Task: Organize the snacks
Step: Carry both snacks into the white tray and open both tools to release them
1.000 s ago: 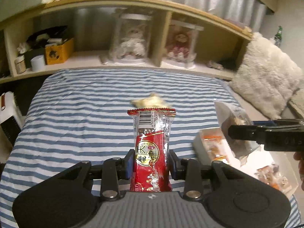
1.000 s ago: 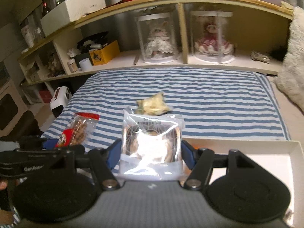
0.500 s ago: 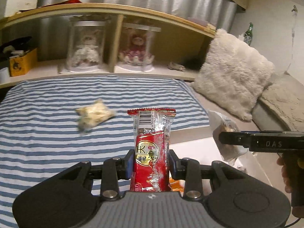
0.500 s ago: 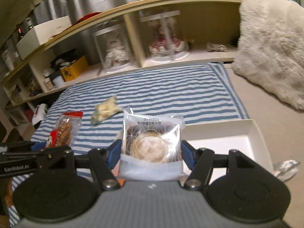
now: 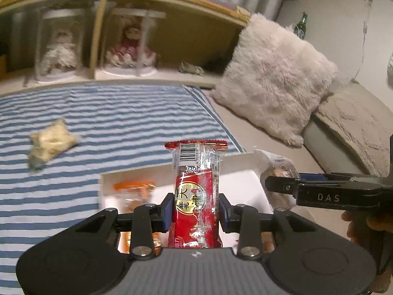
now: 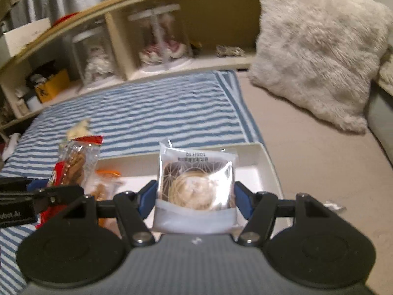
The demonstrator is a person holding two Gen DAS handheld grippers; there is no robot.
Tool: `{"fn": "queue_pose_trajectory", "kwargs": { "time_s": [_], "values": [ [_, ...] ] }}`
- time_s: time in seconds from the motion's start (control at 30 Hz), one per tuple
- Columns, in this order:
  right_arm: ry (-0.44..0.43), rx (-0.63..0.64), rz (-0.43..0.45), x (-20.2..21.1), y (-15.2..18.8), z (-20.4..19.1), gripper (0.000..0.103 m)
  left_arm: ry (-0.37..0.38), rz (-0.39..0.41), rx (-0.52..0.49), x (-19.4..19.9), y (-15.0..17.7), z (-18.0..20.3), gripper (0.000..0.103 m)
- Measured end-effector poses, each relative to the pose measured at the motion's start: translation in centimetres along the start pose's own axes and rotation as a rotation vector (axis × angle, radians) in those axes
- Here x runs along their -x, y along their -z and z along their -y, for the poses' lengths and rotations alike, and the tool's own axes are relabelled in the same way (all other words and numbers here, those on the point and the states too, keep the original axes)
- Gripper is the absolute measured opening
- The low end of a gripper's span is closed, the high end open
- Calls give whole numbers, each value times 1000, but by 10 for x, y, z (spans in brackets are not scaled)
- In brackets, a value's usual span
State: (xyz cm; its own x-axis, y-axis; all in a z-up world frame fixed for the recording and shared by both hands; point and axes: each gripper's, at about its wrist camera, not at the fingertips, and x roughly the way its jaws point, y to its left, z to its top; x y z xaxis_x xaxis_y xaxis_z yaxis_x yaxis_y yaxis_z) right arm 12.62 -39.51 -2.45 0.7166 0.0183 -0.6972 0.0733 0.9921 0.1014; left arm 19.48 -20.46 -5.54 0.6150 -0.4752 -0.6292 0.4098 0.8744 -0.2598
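Note:
My left gripper is shut on a red snack packet held upright above the white tray. An orange-topped snack bag lies in the tray's left part. My right gripper is shut on a clear packet with a round cookie, also over the white tray. The right gripper shows at the right of the left wrist view with its cookie packet. The left gripper with the red packet shows at the left of the right wrist view. A pale yellow snack bag lies on the striped sheet.
The tray rests at the right edge of the blue-striped sheet on the bed. A fluffy white pillow leans at the right. A wooden shelf with two dolls in clear cases runs along the back. A small wrapper lies right of the tray.
Both grippers swung to the right with their packets and now hang over the white tray; the yellow snack bag has slid to the left of both views.

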Motion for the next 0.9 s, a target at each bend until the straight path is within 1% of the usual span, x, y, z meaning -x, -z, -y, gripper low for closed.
{"fn": "queue_pose_trajectory", "kwargs": {
  "time_s": [0.17,0.3,0.37,0.5,0.63,0.7,0.73,0.77,0.8,0.87,0.9],
  "values": [
    [32,-7,-23,-12,5,17,71,18,-48,-4,-32,5,12,39],
    [14,-10,-44,-27,5,25,71,22,-91,12,-53,11,12,39],
    [16,8,-58,-35,5,25,71,7,-106,4,-60,14,11,39],
    [41,48,-95,-53,4,24,71,-48,-132,-1,-70,16,1,39],
    [54,45,-105,-60,3,28,71,-86,-142,12,-76,15,-11,39],
    [60,47,-95,-61,3,29,73,-84,-146,33,-78,15,-16,40],
    [63,45,-86,-60,3,28,75,-88,-148,39,-79,15,-18,42],
    [66,39,-73,-59,2,29,82,-94,-147,34,-80,15,-18,43],
    [68,34,-63,-57,1,29,86,-99,-142,22,-81,15,-18,44],
    [57,19,-46,-52,-1,29,86,-114,-146,1,-81,15,-15,47],
    [51,9,-45,-51,-1,29,86,-122,-148,-15,-81,14,-13,51]
  ]
}}
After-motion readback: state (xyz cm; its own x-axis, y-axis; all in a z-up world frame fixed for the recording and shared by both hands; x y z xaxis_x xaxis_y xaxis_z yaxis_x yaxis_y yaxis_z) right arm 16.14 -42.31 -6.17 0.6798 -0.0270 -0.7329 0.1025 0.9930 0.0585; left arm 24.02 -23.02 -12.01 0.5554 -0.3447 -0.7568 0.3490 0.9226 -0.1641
